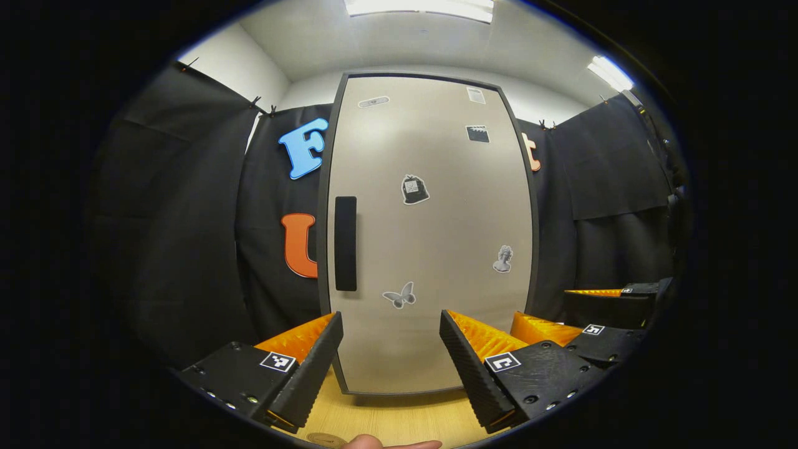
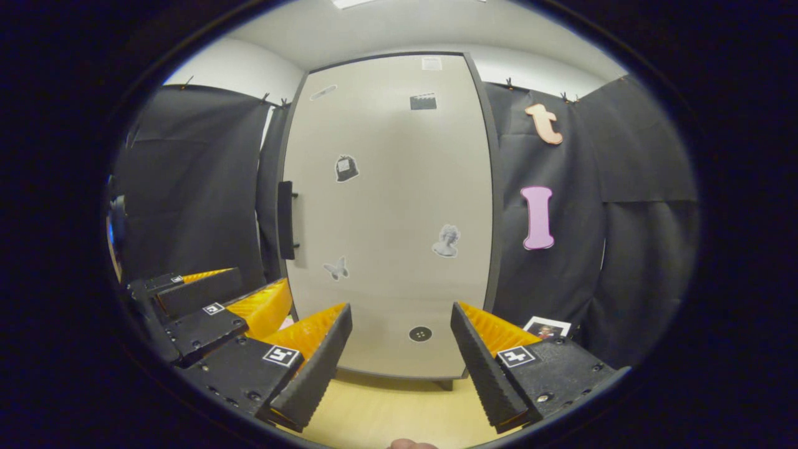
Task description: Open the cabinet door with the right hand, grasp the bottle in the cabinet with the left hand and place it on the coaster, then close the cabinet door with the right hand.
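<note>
Grey cabinet door shut — stickers unreadable.

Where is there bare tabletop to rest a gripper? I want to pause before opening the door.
Bare wood lies between the cabinet door and the right gripper, and likewise ahead of the left gripper. It is tighter lower left in the left gripper view, where a round coaster and a fingertip sit.

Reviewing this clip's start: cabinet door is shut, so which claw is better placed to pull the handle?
Right, probably. The right claw is open and faces the shut cabinet door, whose handle lies toward its left. The left claw is open too, reserved for the bottle.
</note>
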`<state>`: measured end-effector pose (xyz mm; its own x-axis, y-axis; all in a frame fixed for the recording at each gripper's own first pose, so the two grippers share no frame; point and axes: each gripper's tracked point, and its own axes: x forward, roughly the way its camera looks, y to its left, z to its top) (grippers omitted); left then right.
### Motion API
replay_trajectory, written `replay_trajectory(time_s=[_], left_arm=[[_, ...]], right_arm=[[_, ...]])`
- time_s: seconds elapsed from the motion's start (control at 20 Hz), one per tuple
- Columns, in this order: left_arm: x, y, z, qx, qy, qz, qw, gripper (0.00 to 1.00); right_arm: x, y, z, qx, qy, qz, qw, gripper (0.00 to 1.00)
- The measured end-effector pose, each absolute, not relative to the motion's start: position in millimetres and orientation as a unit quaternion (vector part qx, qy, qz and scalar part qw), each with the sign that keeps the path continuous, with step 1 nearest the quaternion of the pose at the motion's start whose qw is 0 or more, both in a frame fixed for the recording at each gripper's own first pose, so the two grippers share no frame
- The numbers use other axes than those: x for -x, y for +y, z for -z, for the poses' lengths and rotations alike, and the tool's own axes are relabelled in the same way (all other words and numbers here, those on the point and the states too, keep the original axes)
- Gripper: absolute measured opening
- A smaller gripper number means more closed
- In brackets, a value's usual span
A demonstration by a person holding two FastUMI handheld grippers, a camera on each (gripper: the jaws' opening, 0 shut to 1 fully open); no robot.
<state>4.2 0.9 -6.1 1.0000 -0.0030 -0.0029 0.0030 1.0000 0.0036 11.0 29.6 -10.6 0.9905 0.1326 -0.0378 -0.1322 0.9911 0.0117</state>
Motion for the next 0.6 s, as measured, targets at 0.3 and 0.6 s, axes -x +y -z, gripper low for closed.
replay_trajectory(time_s=[0.3, 0.6], left_arm=[[12.3, 21.8, 11.7, -0.014, 0.005, -0.011, 1.0, 0.94], [34.1, 49.8, 11.9, -0.026, 0.002, -0.024, 0.999, 0.94]], right_arm=[[-38.8, 56.7, 8.1, -0.008, 0.034, -0.102, 0.994, 1.0], [-67.9, 114.0, -8.4, 0.021, 0.018, -0.158, 0.987, 1.0]])
